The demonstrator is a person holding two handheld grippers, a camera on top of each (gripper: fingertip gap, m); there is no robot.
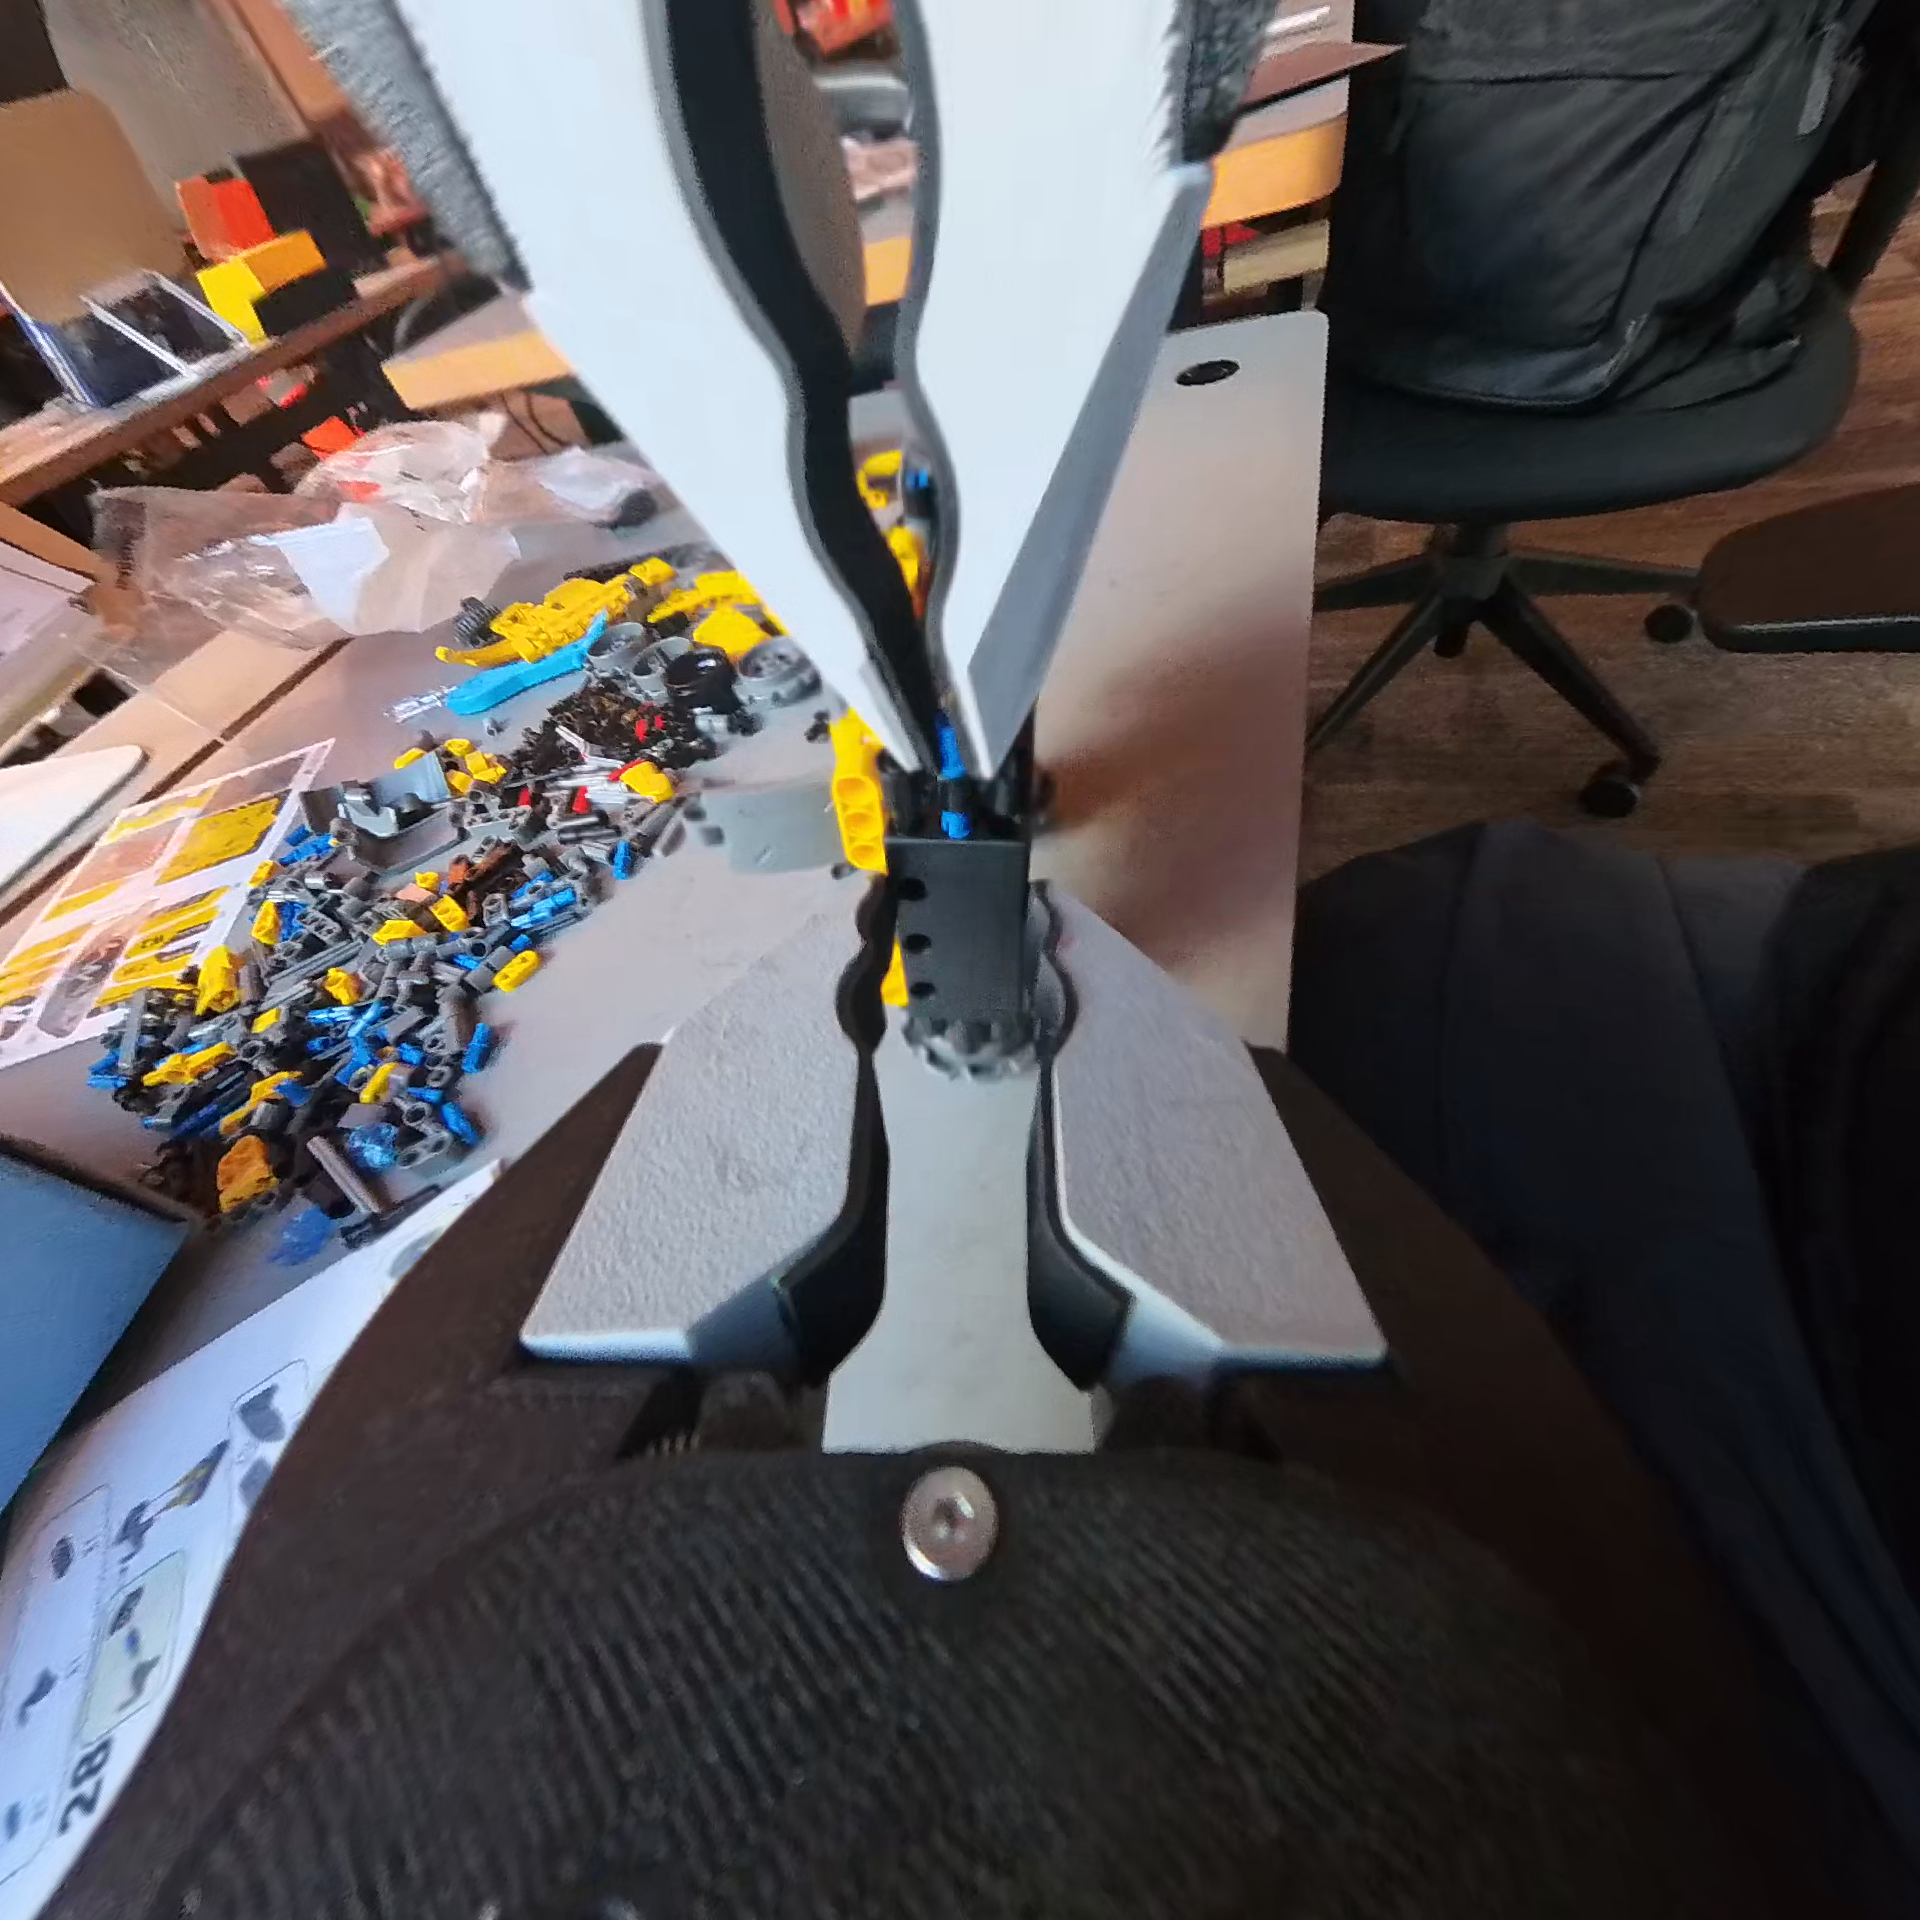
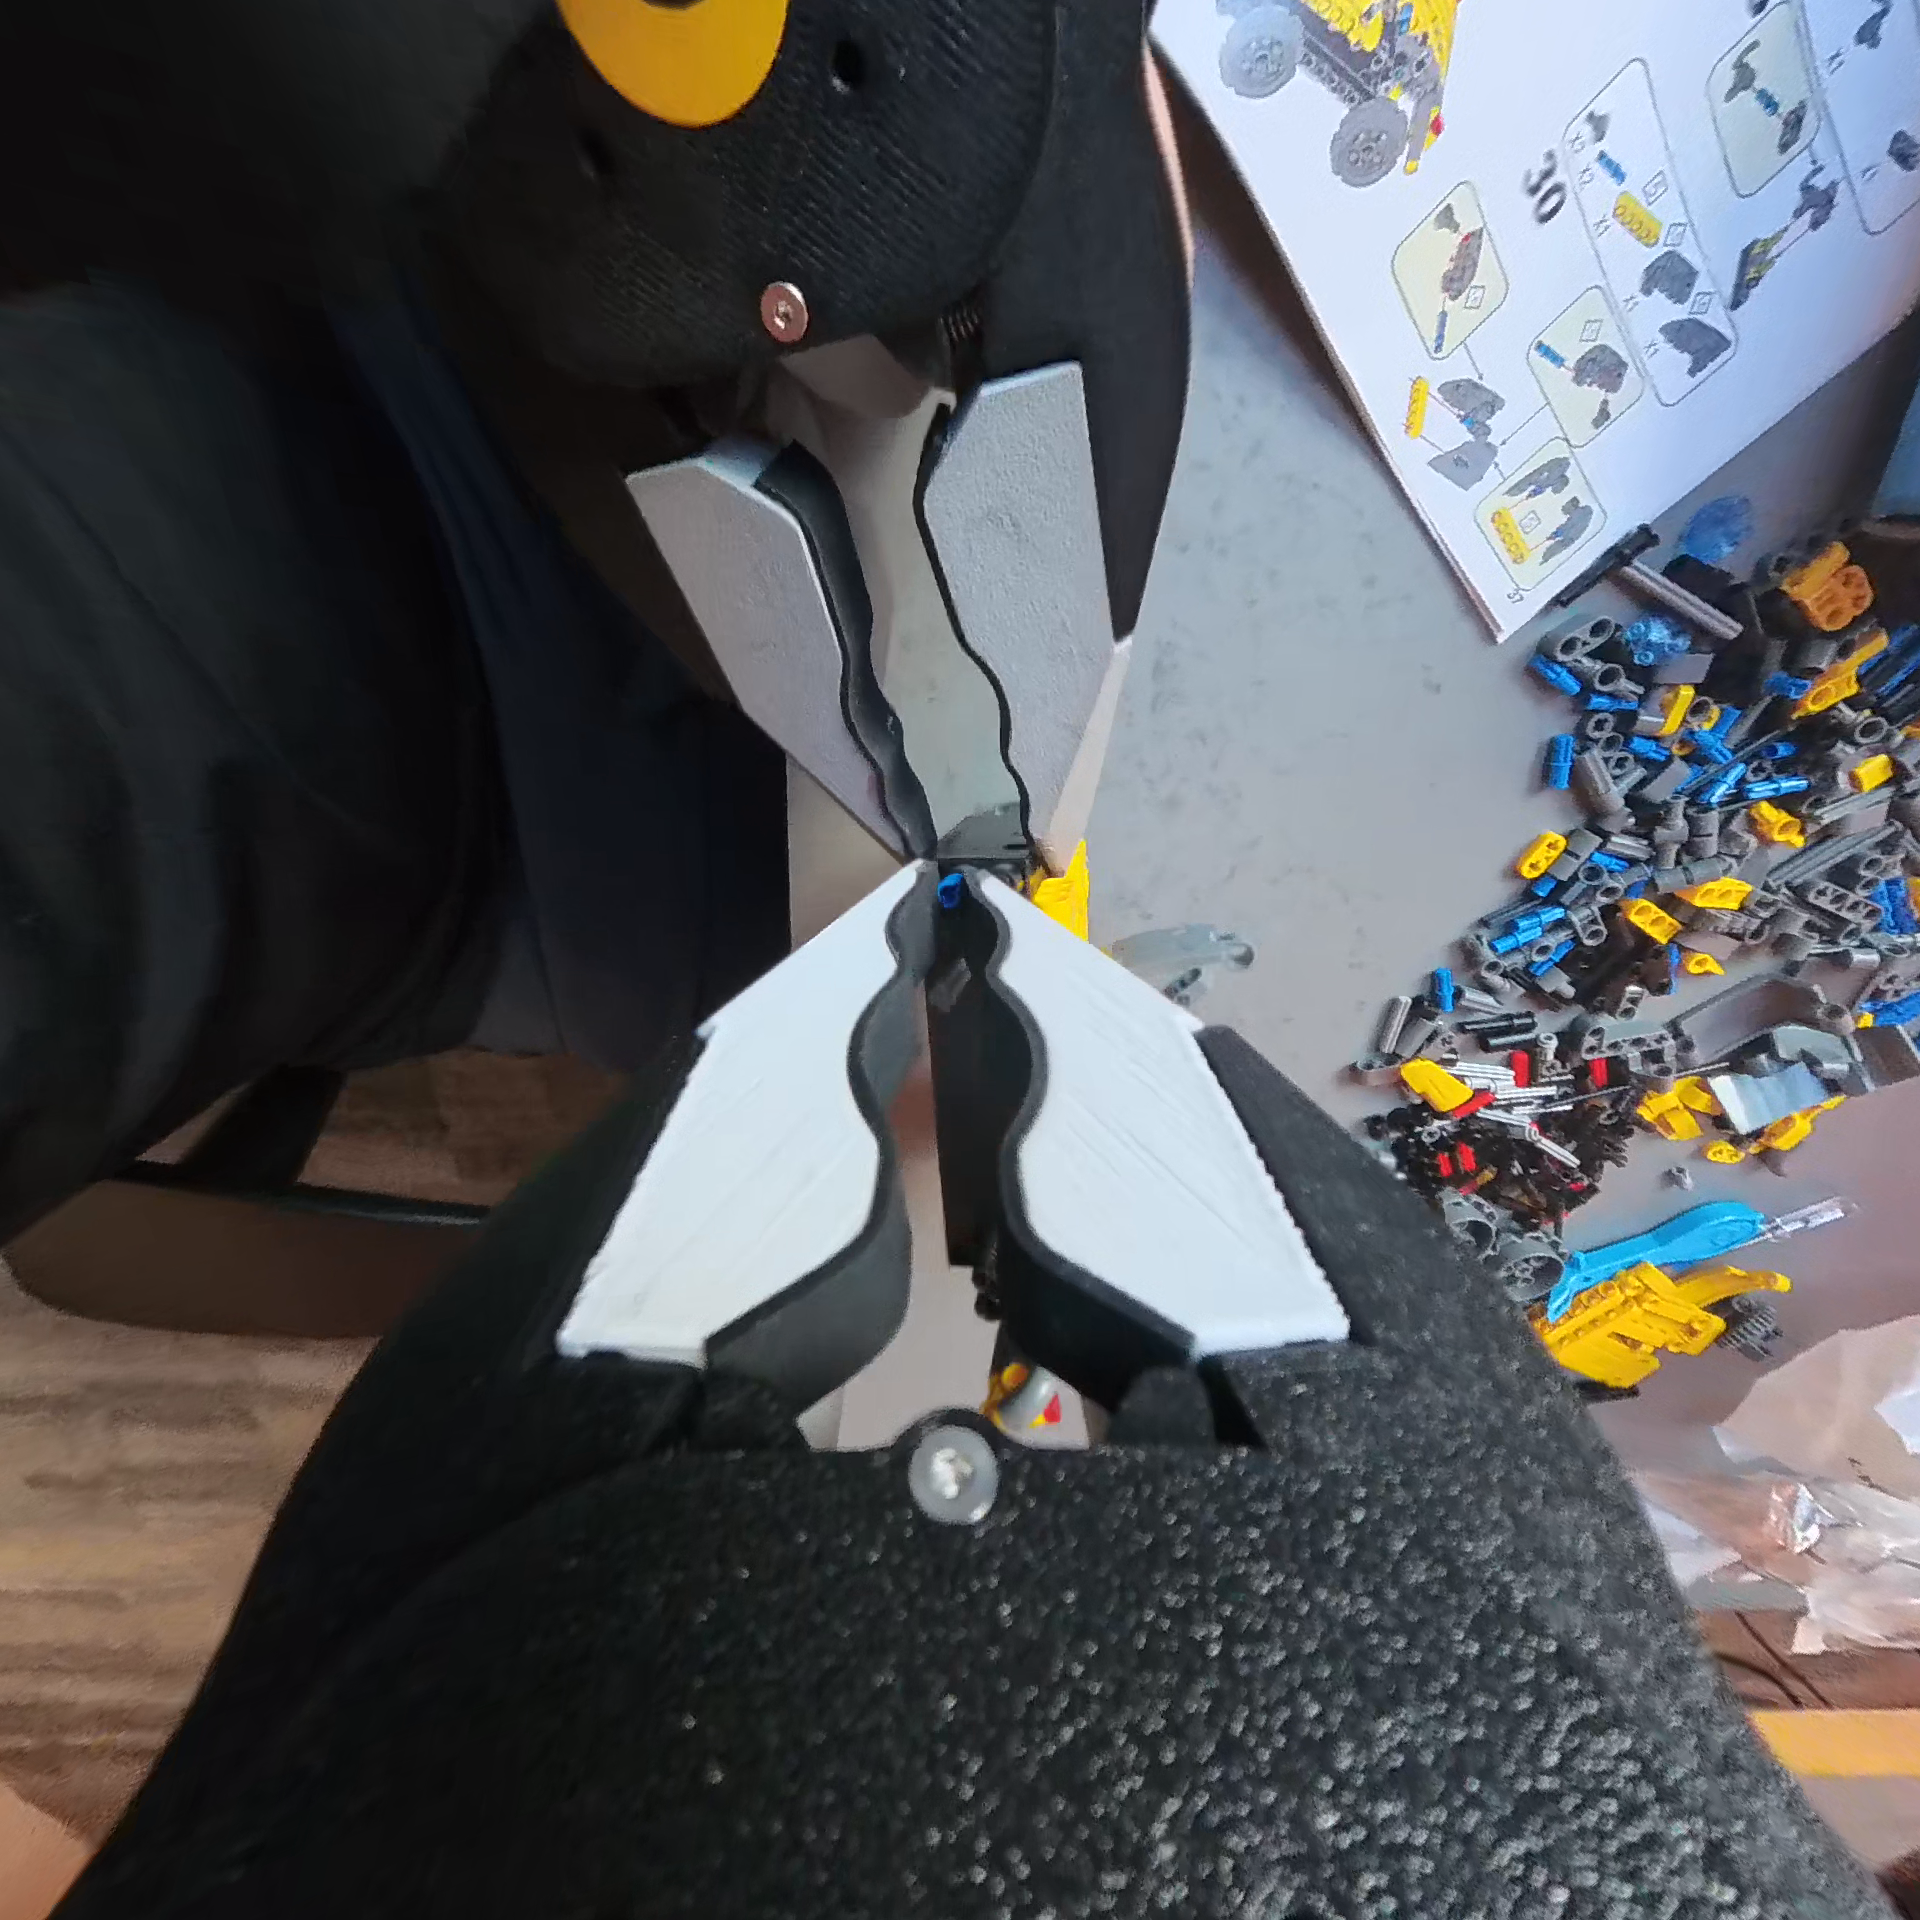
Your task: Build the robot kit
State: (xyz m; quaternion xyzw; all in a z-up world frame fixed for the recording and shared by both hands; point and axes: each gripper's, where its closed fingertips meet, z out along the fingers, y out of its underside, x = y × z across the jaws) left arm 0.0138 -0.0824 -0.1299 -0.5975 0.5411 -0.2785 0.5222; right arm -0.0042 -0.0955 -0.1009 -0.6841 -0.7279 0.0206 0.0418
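Left gripper (image 1: 956, 935) clamps the black beam (image 1: 961, 914); right gripper (image 2: 948, 894) pinches the blue pin (image 2: 948, 889) — keep both aligned, push straight.

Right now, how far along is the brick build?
Done: a small black-and-yellow sub-assembly exists. In hand: the left gripper clamps it while the right gripper pinches a blue pin at its end. Left: a big pile of loose pieces on the grey table, with the instruction booklet open.

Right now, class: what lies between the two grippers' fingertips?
A small blue pin, pinched by the right gripper atop the black beam the left gripper holds; both views show it.
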